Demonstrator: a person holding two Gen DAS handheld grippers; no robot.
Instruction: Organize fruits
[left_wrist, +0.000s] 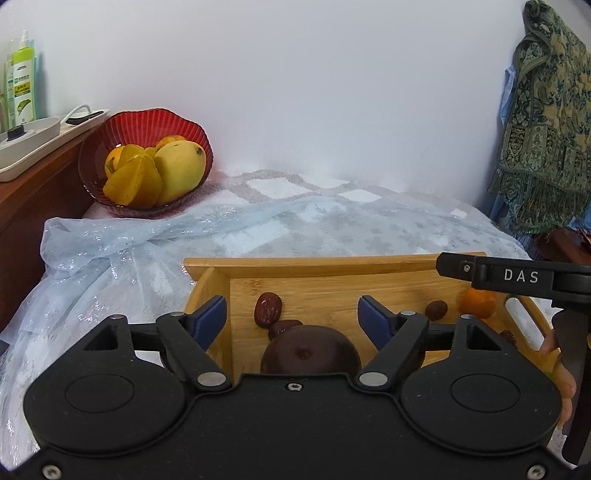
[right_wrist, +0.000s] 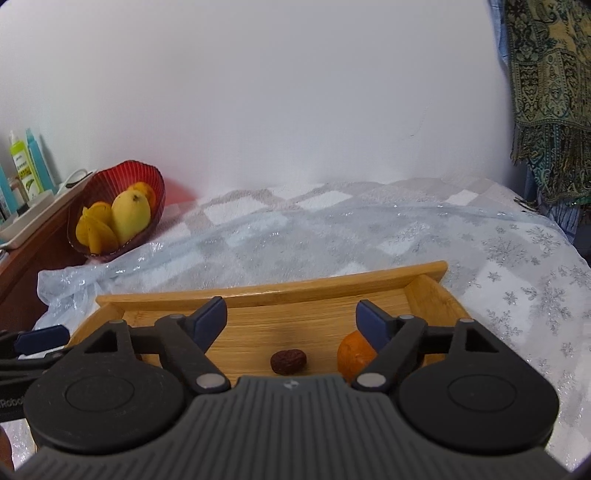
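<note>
A bamboo tray (left_wrist: 314, 264) lies on the covered bed. On it are a dark round fruit (left_wrist: 310, 350), red dates (left_wrist: 267, 308), another date (left_wrist: 436, 310) and a small orange (left_wrist: 476, 302). My left gripper (left_wrist: 291, 314) is open just above the dark fruit, its pads clear of it. My right gripper (right_wrist: 291, 317) is open over the tray (right_wrist: 273, 291); a date (right_wrist: 288, 362) lies below the gap and the orange (right_wrist: 354, 354) sits partly behind its right finger. Nothing is held. A red bowl (left_wrist: 147, 125) at the back left holds a mango (left_wrist: 181, 170) and a starfruit (left_wrist: 135, 182).
A sparkly pale cloth (right_wrist: 406, 236) covers the bed. A wooden side table (left_wrist: 33, 192) at left carries a white tray and bottles (left_wrist: 24, 81). A patterned scarf (left_wrist: 546, 122) hangs at right. A white wall stands behind. A hand (left_wrist: 565, 376) grips the right tool.
</note>
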